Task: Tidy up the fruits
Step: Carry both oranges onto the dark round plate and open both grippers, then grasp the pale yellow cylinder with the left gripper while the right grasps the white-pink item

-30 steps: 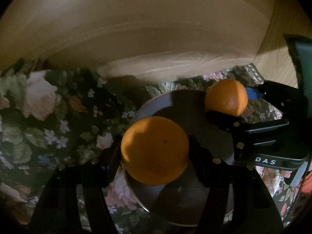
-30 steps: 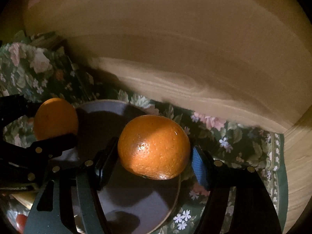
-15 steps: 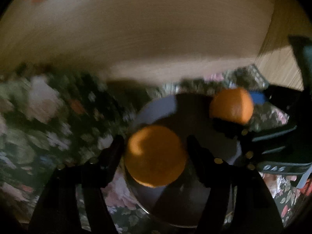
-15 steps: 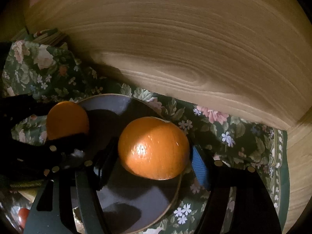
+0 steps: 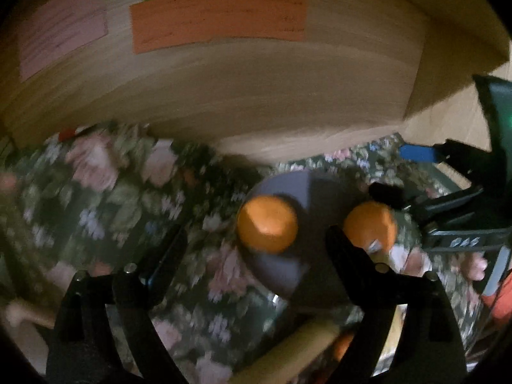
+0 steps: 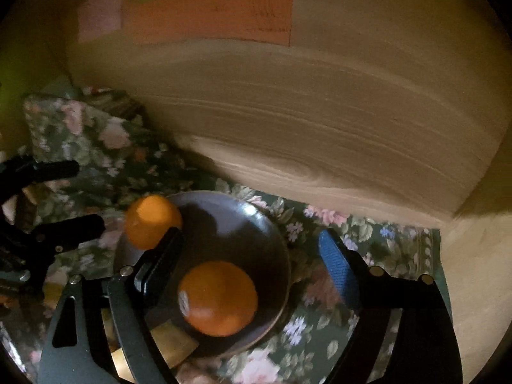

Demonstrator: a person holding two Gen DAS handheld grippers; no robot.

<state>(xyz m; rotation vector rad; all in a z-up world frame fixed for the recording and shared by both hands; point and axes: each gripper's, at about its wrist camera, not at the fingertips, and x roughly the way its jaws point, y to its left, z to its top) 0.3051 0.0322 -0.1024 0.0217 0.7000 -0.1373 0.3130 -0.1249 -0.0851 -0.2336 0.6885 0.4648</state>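
Note:
Two oranges lie on a dark round plate (image 6: 252, 220) on a floral cloth. In the left wrist view one orange (image 5: 267, 224) sits on the plate (image 5: 281, 182) beyond my open, empty left gripper (image 5: 252, 249); the second orange (image 5: 369, 225) lies to its right, near the right gripper's fingers (image 5: 384, 192). In the right wrist view the near orange (image 6: 219, 297) lies between the fingers of my open right gripper (image 6: 252, 256), untouched; the far orange (image 6: 152, 220) sits at the plate's left rim. My left gripper (image 6: 73, 198) shows open at far left.
A wooden wall (image 6: 320, 112) with orange, green and pink paper labels (image 5: 217, 19) stands right behind the cloth (image 5: 112, 198). A wooden handle (image 5: 288, 355) and other orange items lie at the near edge. Bare wood shows at right (image 6: 473, 272).
Both grippers have opened and let go of their oranges, which now rest on the plate. Both grippers have pulled back and up, so the wall labels have come into view.

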